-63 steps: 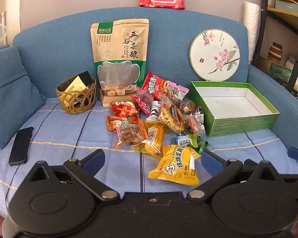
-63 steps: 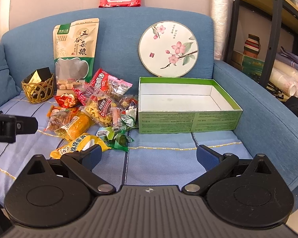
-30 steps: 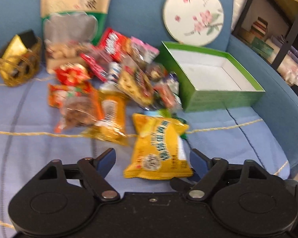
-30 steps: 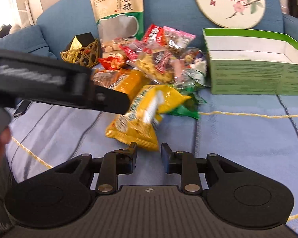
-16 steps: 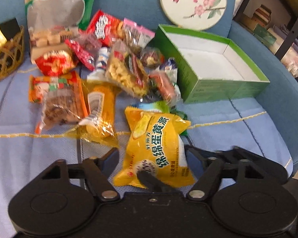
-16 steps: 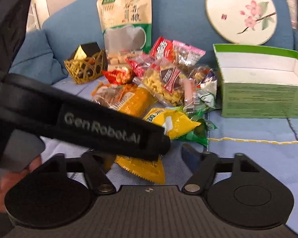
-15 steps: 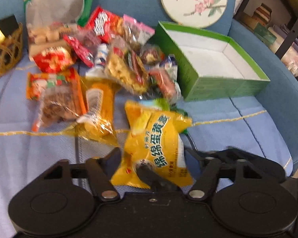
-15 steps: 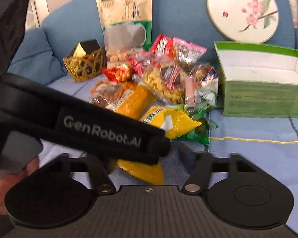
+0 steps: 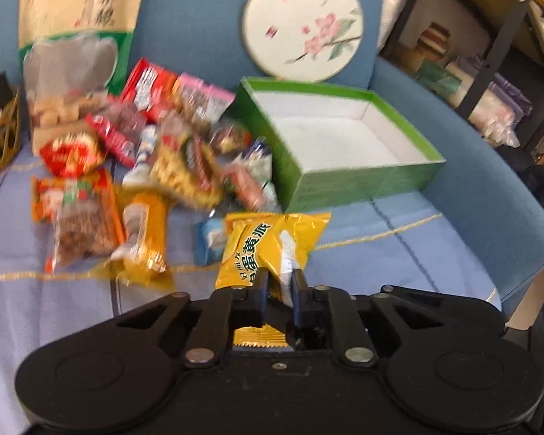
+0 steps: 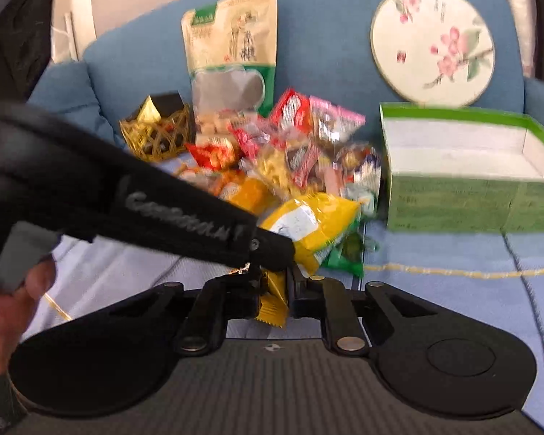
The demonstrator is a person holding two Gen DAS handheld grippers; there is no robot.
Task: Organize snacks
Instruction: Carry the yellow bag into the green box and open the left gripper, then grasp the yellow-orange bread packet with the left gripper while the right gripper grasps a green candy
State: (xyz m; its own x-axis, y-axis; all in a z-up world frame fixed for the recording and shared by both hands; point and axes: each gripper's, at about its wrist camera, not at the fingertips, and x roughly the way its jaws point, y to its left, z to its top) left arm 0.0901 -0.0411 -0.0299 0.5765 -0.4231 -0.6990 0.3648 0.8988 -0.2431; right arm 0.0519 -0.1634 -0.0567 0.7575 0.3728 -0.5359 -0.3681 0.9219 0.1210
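Observation:
A yellow snack pack [image 9: 268, 246] is held by both grippers above the blue sofa seat. My left gripper [image 9: 279, 282] is shut on its near end. My right gripper [image 10: 273, 290] is shut on its lower corner; the pack [image 10: 312, 224] also shows in the right wrist view, with the left gripper's black body crossing in front. A pile of snack packets [image 9: 185, 152] lies left of an open green box [image 9: 344, 181] with a white, empty inside. The box [image 10: 464, 199] sits at the right in the right wrist view.
A tall beige grain bag [image 9: 76, 36] and a round floral fan [image 9: 303, 21] lean on the sofa back. A gold wire basket [image 10: 156, 134] stands at the far left. A dark shelf rack [image 9: 504, 36] stands right of the sofa arm.
Both grippers have closed on the yellow snack pack, and it has been lifted off the seat. Both views have shifted and blurred with the motion.

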